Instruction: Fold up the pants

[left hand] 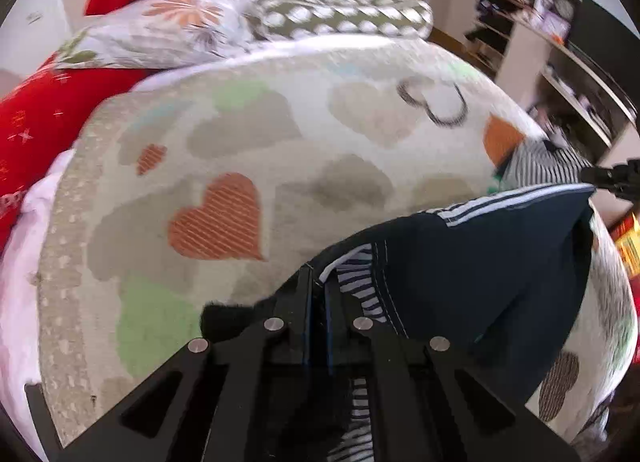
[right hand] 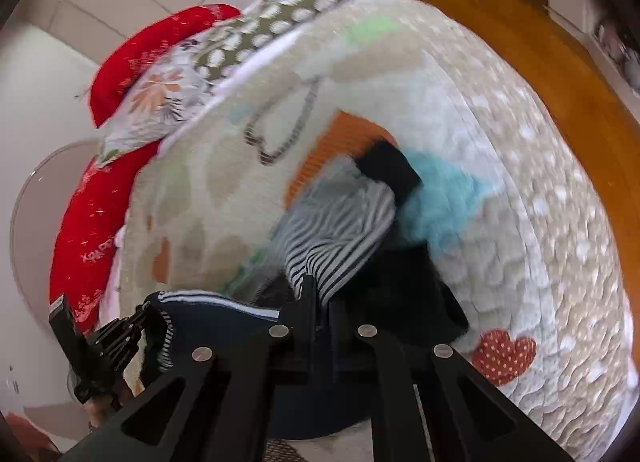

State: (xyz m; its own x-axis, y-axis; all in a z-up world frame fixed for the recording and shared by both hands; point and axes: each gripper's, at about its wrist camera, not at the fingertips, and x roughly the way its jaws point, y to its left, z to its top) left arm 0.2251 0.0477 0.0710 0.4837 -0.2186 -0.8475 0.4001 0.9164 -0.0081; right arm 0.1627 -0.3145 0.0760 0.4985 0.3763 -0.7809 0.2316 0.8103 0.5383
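Note:
The pants point(left hand: 480, 270) are dark navy with white side stripes and a striped lining. They hang lifted above a bed covered by a heart-patterned blanket point(left hand: 240, 142). My left gripper point(left hand: 318, 282) is shut on the pants' edge near the waistband. My right gripper point(right hand: 320, 294) is shut on the pants point(right hand: 340, 230) at another edge, with the striped lining and a dark cuff trailing onto the blanket point(right hand: 520, 182). The right gripper's tip shows at the right edge of the left wrist view point(left hand: 612, 176). The left gripper shows at the lower left of the right wrist view point(right hand: 116, 336).
Red bedding point(left hand: 48, 122), a floral pillow point(left hand: 160, 30) and a dotted pillow point(left hand: 340, 18) lie at the bed's head. Shelves with clutter point(left hand: 560, 62) stand to the right. A wooden floor point(right hand: 540, 42) runs beside the bed.

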